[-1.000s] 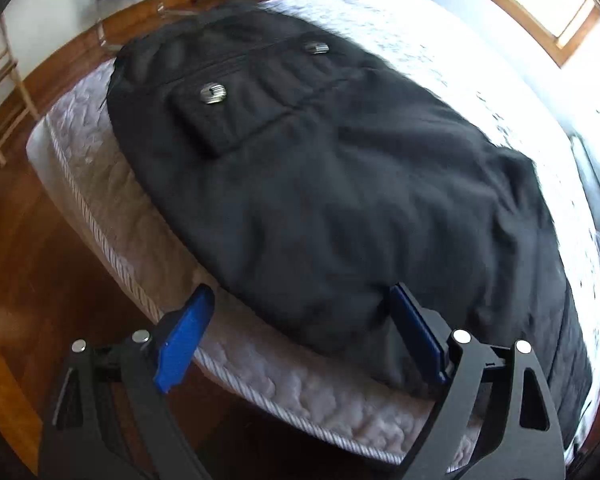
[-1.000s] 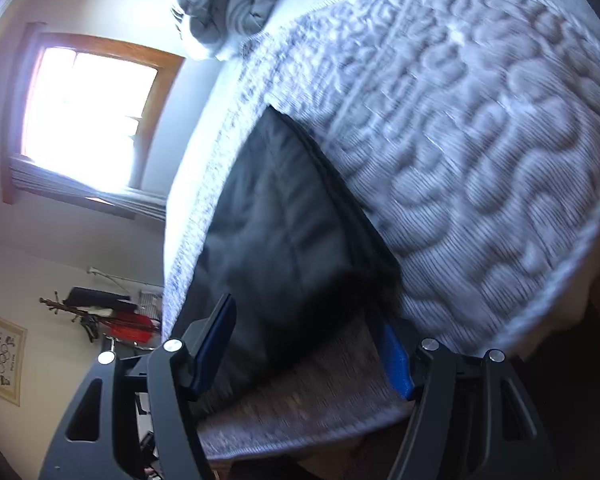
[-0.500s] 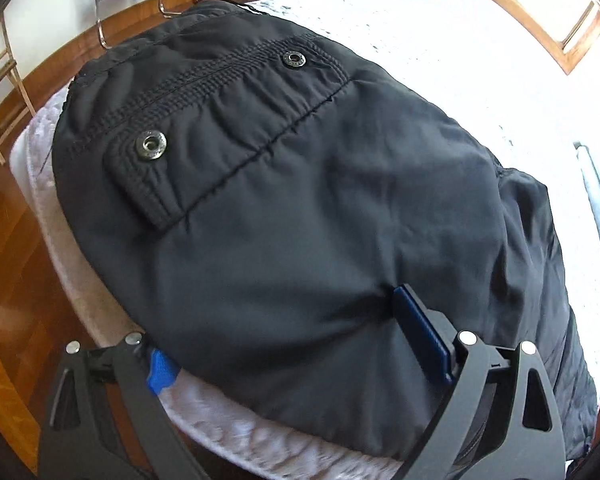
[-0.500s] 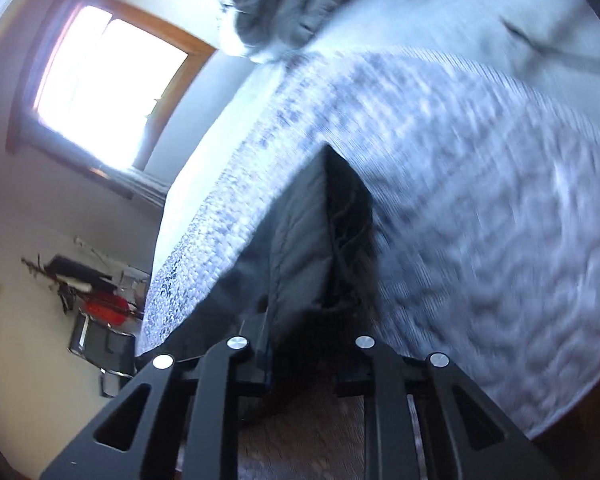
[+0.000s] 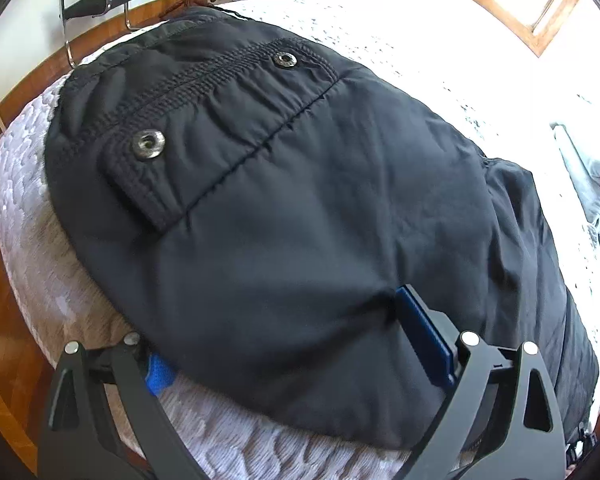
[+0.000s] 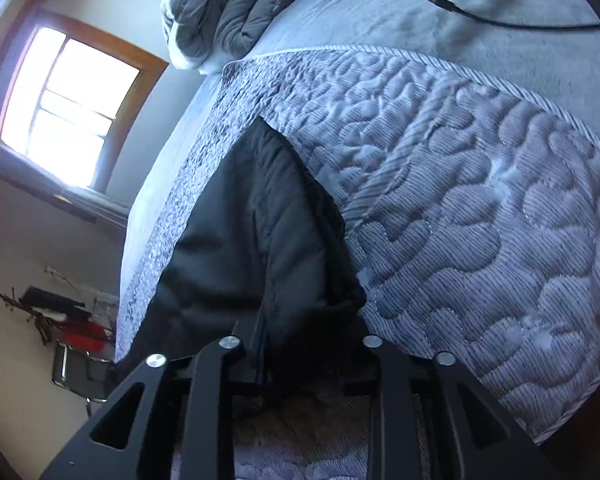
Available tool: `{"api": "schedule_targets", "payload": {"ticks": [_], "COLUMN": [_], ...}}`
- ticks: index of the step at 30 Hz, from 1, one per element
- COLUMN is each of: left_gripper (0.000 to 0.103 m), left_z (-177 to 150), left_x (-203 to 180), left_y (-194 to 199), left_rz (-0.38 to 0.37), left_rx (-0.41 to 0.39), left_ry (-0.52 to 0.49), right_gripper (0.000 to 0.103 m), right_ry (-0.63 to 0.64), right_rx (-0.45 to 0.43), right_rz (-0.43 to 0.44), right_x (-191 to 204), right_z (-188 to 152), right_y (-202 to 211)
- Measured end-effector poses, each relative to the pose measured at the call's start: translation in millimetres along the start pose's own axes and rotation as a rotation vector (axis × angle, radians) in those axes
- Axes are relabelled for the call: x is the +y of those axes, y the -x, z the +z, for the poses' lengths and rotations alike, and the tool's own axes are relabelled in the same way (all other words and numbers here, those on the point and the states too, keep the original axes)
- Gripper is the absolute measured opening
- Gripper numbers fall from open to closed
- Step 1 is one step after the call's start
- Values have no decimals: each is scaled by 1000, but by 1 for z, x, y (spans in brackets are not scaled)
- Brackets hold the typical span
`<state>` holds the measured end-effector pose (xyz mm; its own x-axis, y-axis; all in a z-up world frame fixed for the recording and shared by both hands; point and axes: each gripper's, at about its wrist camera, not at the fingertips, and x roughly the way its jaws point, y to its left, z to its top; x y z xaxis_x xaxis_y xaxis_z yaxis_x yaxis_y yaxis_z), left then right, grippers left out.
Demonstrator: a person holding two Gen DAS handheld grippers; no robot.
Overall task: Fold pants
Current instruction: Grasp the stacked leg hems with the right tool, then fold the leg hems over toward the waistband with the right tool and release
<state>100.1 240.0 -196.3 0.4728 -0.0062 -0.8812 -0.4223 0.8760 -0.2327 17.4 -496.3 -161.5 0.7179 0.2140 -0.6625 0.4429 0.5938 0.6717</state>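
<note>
Pants (image 5: 300,220) now over left gripper's (image 5: 284,344) spread fingers; right gripper (image 6: 300,344) seemingly clamping hem, pads hidden.

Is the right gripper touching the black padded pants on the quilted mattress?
Touching. The right wrist view shows the right gripper with its jaws closed in on a bunched fold of the black padded pants, above the quilted mattress.

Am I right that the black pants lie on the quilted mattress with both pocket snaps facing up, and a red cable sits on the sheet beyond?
Not quite: the cable is black, not red, as the right wrist view shows. The black pants, quilted mattress and two snaps are as you say.
</note>
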Motion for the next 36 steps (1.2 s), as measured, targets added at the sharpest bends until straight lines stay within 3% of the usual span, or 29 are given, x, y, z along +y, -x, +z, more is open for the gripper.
{"api": "schedule_targets", "payload": {"ticks": [6,13,15,17,19,26,31,36], "left_gripper": [94,94,94,94,94,94,94,94], "left_z": [-19,-36,-39,-44,-47,-44,-47,-53], "left_x": [28,41,44,40,39,43,56,64], "left_y": [37,66,69,72,81,101,111,116], "left_rz": [-18,-93,-115,-133,-145,-158,-179,-186], "left_rx": [-28,-52,-49,-42,-43,-58,-62,-57], "left_ry": [23,70,81,82,87,89,111,124], "right_gripper": [48,52,33,23,19,17,17,17], "right_ry": [-41,-98,-93,-114,-112,258,514,668], "right_rx": [-40,-62,-46,-33,-46,-195,-214,-180], "right_rz": [1,58,34,48,43,-97,-75,-43], "right_x": [-10,-22,-17,-14,-6,120,214,264], "right_z": [-7,-6,-2,2,4,-5,-35,-71], "right_y": [18,10,2,-4,-1,37,36,23]}}
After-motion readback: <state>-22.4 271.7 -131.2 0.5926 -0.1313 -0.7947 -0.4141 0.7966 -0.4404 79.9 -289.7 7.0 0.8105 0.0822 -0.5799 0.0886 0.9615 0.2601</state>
